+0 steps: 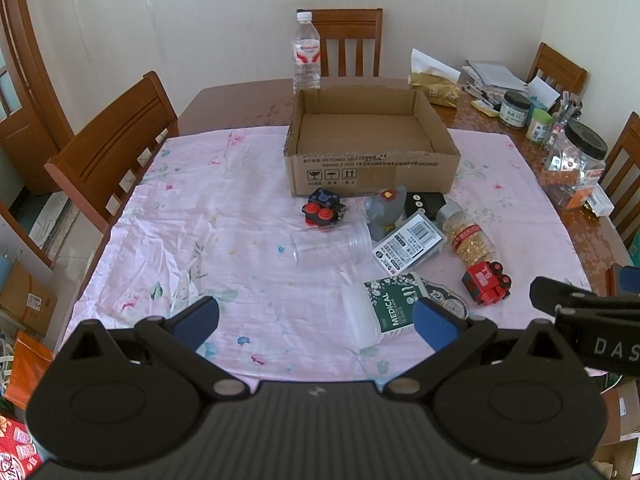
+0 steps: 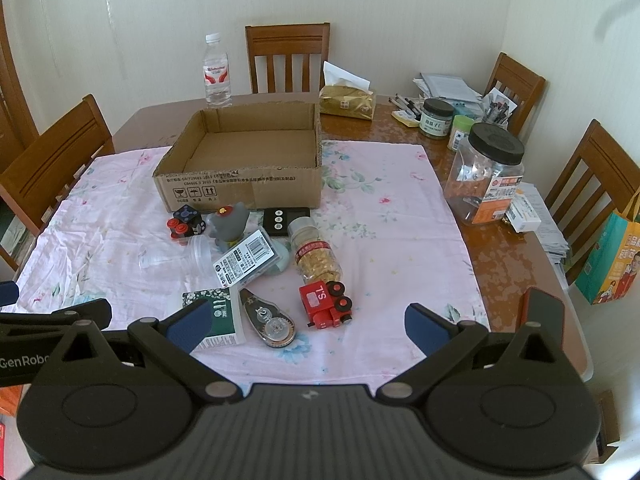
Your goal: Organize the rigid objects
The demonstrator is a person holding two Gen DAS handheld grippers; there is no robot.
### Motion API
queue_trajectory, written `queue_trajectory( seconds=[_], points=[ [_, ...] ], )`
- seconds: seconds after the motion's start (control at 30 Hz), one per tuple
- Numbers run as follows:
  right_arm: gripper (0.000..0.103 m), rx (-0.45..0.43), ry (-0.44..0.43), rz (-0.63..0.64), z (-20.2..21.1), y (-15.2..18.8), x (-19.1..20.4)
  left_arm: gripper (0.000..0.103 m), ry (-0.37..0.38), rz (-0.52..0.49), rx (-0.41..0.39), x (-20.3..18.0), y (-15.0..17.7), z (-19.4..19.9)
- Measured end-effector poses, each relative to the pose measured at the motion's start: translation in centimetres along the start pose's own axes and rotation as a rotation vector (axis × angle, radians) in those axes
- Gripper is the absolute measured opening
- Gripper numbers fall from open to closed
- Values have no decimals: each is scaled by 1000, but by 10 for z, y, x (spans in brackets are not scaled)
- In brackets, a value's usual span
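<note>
- Wooden desk (image 2: 500,240), ringed by chairs (image 2: 288,58), draped across most of its top with a pink floral cloth (image 2: 400,216).
- Open cardboard box (image 2: 244,160) at the far middle of the cloth, nothing visible inside.
- Left hand-held gripper (image 1: 316,322) low over the near edge of the cloth, blue pads spread wide, nothing between them.
- Right hand-held gripper (image 2: 308,326) likewise at the near edge, spread wide and holding nothing, just right of the left one.
- Big clear jar with a black lid (image 2: 486,176) on bare wood at the right, well apart from the box.
- Water bottle (image 2: 217,74) upright behind the box; gold tissue pack (image 2: 347,104) to the right of it.
- Clear plastic cup (image 1: 330,246) on its side, in front of the box.
- Bottle of yellow capsules (image 2: 318,258) on its side, right of the cup.
- Green and white "MEDICAL" box (image 1: 380,310) lying nearest the left pads.
- Barcoded case (image 2: 248,258) leaning between cup and capsule bottle.
- Grey elephant toy (image 2: 232,224) upright just in front of the box, black remote (image 2: 285,220) beside it.
- Red toy train (image 2: 326,304) near the capsule bottle.
- Correction tape roller (image 2: 270,322) between train and green box.
- Black cube with red knobs (image 1: 323,208) close to the box's front wall.
</note>
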State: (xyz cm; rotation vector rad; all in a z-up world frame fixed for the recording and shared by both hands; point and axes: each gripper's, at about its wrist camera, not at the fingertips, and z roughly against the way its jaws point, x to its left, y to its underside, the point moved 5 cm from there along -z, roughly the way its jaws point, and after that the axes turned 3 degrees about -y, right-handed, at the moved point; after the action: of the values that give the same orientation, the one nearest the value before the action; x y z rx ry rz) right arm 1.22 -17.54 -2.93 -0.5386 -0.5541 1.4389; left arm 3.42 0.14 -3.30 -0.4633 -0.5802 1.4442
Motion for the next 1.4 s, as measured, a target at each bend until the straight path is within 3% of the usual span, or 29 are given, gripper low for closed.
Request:
queue_trajectory(
  seconds=[0.6,0.83,1.23,1.4],
  points=[
    [103,-17,-3,23,-6,-4,0,102,39,-22,-49,-5,-4,-9],
    [103,-59,-65,51,-13,-6,2,102,85,-46,-71,-4,-1,-21],
    [103,-25,-76,65,-58,11,-17,102,172,-97,65,-13,31,-81],
    [103,28,-54,50,-79,27,-29,102,203,-109,66,-28,22,-102]
  ],
)
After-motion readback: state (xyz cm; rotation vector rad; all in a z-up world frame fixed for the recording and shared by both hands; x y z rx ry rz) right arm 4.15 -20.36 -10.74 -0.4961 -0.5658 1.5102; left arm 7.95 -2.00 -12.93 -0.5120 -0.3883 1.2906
